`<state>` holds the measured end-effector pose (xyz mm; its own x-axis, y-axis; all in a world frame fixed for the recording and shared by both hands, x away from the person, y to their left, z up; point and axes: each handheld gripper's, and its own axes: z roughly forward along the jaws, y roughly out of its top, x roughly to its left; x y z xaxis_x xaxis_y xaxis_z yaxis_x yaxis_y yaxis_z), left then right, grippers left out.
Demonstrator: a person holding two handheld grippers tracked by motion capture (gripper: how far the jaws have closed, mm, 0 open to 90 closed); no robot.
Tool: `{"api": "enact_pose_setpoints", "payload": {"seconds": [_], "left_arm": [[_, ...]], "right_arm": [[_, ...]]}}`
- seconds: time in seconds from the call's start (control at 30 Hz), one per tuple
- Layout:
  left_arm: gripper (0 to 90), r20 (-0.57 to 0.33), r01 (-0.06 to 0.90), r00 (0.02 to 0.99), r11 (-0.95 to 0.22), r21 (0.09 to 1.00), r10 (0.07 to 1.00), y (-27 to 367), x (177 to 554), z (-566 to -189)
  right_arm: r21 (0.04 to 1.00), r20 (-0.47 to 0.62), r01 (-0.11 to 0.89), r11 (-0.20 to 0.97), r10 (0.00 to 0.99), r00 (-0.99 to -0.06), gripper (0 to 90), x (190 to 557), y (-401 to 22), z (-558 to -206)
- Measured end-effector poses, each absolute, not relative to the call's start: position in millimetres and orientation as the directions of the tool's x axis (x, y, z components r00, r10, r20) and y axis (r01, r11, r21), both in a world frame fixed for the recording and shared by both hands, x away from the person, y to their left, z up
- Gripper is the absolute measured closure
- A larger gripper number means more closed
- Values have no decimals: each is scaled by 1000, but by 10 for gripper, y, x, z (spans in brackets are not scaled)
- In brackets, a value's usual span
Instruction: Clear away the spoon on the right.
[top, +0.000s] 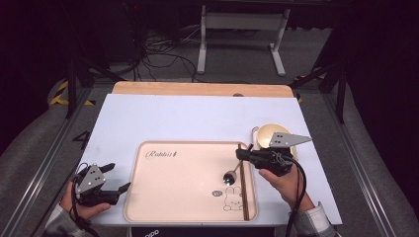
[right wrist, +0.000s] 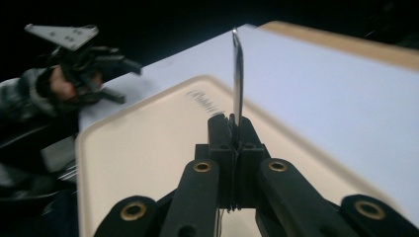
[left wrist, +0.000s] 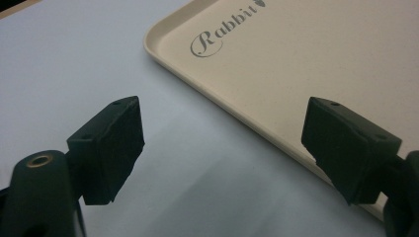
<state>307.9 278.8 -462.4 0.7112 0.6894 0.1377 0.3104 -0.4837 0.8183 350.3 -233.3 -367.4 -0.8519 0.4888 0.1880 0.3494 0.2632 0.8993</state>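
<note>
While the right claw (top: 240,154) is pressed together on the handle of a slim metal spoon (top: 232,174), the spoon's round bowl hangs low over the right part of a pale beige rectangular plastic tray (top: 148,197) printed with a rabbit drawing, just left of a pair of dark brown wooden chopsticks (top: 244,197) lying along the tray's right edge. Beyond that hand, a cream round bowl (top: 267,132) sits on the white tabletop (top: 188,118). At the near left, beside the tray, the left claw (top: 118,177) stands spread wide, gripping nothing
</note>
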Motion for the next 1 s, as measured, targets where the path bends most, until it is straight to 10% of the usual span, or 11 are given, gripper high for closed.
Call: {"api": "enact_pose_setpoints", "payload": {"seconds": [0.5,1.0], "left_arm": [[170,139,313,716,-493,812,684,2778,3085,-4635],[167,141,312,726,-505,805,673,2777,3095,-4649]], "right_arm": [[845,234,431,317,505,-831,824,3677,-2047,-3993],[752,150,490,440,610,-778,440,3868,-1827,-4317]]}}
